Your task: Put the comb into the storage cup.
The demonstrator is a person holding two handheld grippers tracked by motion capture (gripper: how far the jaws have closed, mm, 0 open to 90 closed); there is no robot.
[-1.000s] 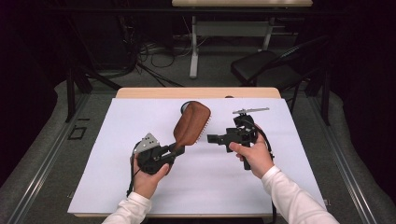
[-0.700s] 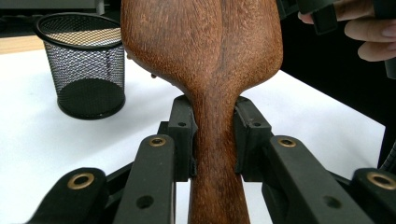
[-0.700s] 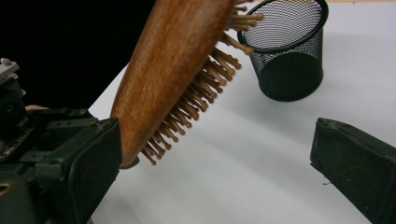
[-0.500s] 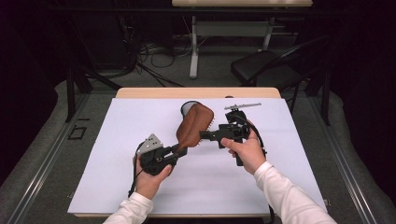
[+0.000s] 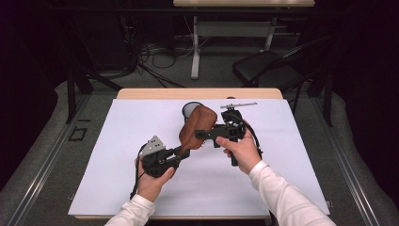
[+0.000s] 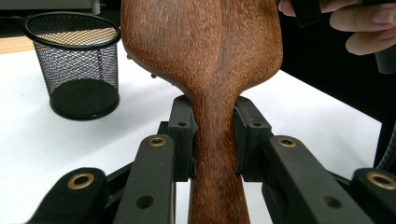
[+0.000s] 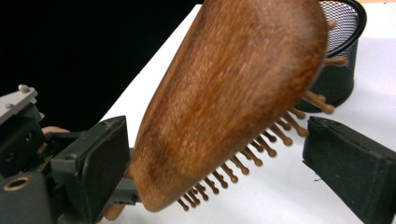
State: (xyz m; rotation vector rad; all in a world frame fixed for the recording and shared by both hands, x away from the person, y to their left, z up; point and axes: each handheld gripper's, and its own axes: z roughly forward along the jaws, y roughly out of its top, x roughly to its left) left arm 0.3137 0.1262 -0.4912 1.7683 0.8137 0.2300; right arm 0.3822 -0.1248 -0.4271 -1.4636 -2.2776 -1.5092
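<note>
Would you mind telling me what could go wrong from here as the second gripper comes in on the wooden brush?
1. The right gripper, whose jaws have just been closing, straddles the hairbrush head; one pad may land on the pins and slip or bend them.
2. The left gripper clamps only the narrow handle, so a push could twist the brush.
3. The mesh cup stands close behind and might get knocked.

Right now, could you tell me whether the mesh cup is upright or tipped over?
Upright. The mesh cup stands on its base on the white table, its round rim facing up, beyond the brush.
</note>
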